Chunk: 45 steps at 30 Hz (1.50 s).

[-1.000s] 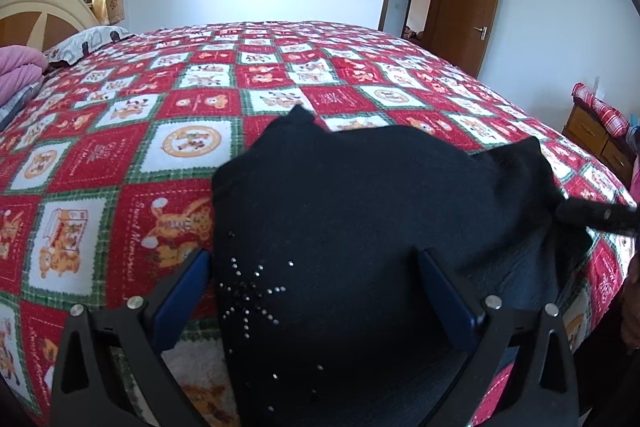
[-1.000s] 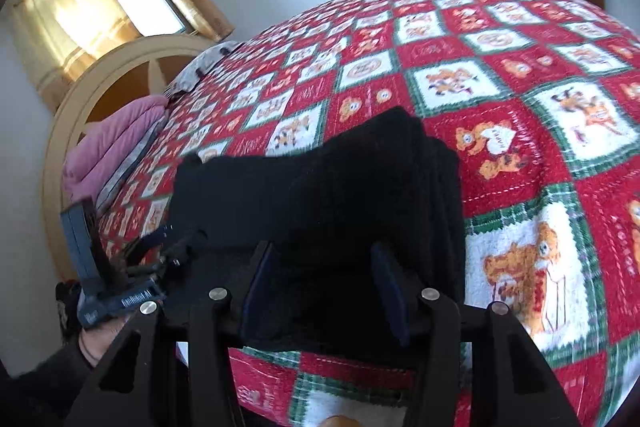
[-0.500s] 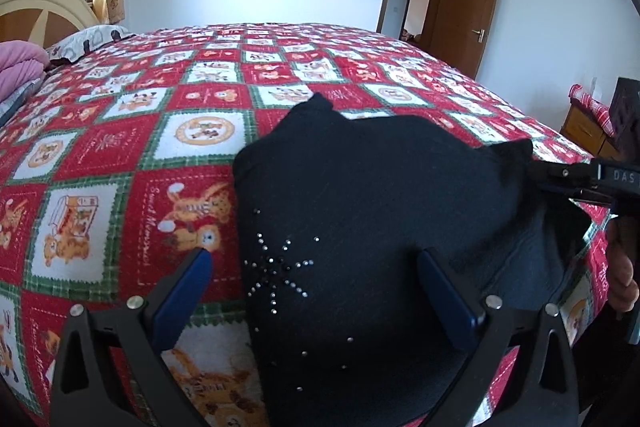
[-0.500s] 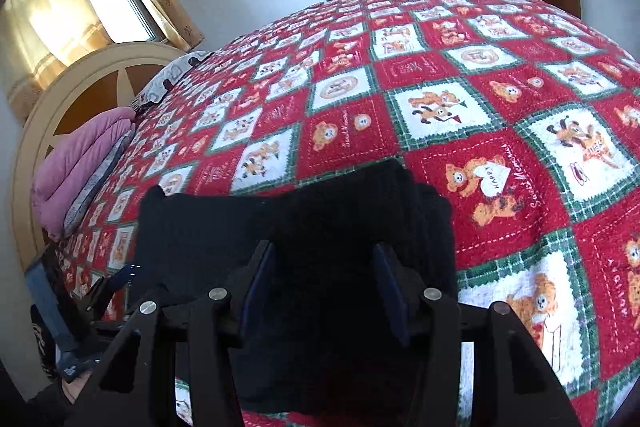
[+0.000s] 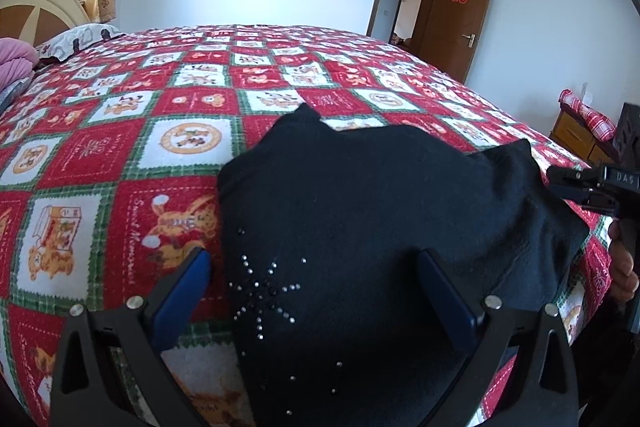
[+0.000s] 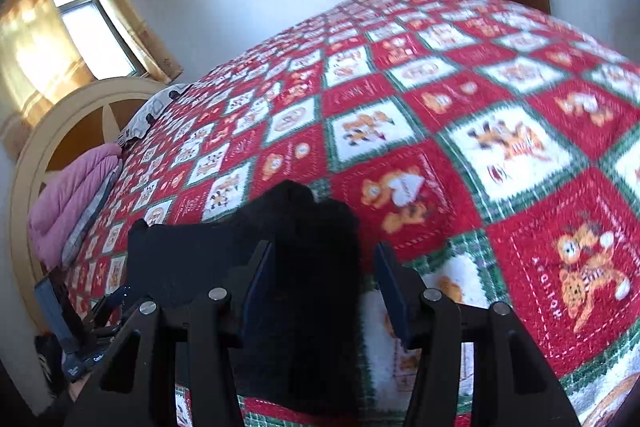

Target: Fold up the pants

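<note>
Black pants with a rhinestone star lie folded in a compact bundle on the red patterned quilt near the bed's front edge. My left gripper is open, with its blue pads either side of the bundle's near end, holding nothing. My right gripper is open above the bundle's right end, with the cloth between its pads but not pinched. The right gripper also shows at the right edge of the left wrist view. The left gripper shows at the lower left of the right wrist view.
A pink folded blanket and a pillow lie by the wooden headboard at the left. A wooden door stands open at the back right. A wooden chest with a red checked cloth stands beside the bed.
Both grippers have pulled back from the pants toward the bed's front edge. The right gripper has shifted rightward and tilted. The bundle stays lying on the quilt.
</note>
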{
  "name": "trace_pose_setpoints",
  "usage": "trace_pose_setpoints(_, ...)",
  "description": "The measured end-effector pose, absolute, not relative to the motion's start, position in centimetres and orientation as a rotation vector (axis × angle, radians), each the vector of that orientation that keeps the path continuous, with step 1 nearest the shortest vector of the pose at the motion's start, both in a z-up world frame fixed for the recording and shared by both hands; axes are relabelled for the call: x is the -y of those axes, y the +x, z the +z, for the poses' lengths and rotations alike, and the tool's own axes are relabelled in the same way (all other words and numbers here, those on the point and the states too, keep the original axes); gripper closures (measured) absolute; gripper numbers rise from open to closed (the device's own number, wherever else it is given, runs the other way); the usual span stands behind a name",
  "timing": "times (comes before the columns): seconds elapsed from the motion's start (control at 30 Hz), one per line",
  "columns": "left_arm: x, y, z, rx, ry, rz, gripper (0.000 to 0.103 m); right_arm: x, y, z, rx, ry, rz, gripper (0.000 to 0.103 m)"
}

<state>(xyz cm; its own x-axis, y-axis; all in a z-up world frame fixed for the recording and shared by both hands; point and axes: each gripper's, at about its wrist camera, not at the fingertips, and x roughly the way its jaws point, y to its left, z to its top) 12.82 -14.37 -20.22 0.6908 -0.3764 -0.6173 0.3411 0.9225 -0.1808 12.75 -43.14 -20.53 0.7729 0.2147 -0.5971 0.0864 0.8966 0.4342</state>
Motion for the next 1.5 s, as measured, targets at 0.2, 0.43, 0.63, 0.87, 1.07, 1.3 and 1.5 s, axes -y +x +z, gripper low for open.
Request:
trace_pose_setpoints(0.2, 14.1, 13.6, -19.9, -0.747, -0.043, -0.402, 0.000, 41.9, 13.6, -22.4, -0.771, 0.429, 0.121, 0.048)
trace_pose_setpoints(0.43, 15.0, 14.0, -20.1, -0.770, -0.020, -0.421, 0.000, 41.6, 13.6, -22.9, -0.778, 0.457, 0.159, 0.048)
trace_pose_setpoints(0.63, 14.6, 14.6, -20.1, -0.789, -0.045, -0.440, 0.000, 42.7, 13.5, -22.9, -0.770, 0.490, 0.145, 0.048)
trace_pose_setpoints(0.87, 14.1, 14.3, -19.9, -0.766, -0.097, -0.437, 0.007, 40.7, 13.3, -22.9, -0.758, 0.434, 0.142, 0.054)
trace_pose_setpoints(1.07, 13.0, 14.5, -19.9, -0.761, -0.172, -0.494, 0.056, 41.9, 12.9, -23.1, -0.736, 0.548, 0.219, 0.074)
trace_pose_setpoints(1.3, 12.3, 14.6, -19.7, -0.757, -0.222, -0.554, 0.090, 39.7, 10.6, -20.8, -0.646, 0.482, 0.231, 0.077)
trace_pose_setpoints(1.5, 11.0, 14.0, -18.2, -0.712, -0.249, -0.559, 0.092, 38.6, 9.6, -18.5, -0.594, 0.481, 0.260, 0.077)
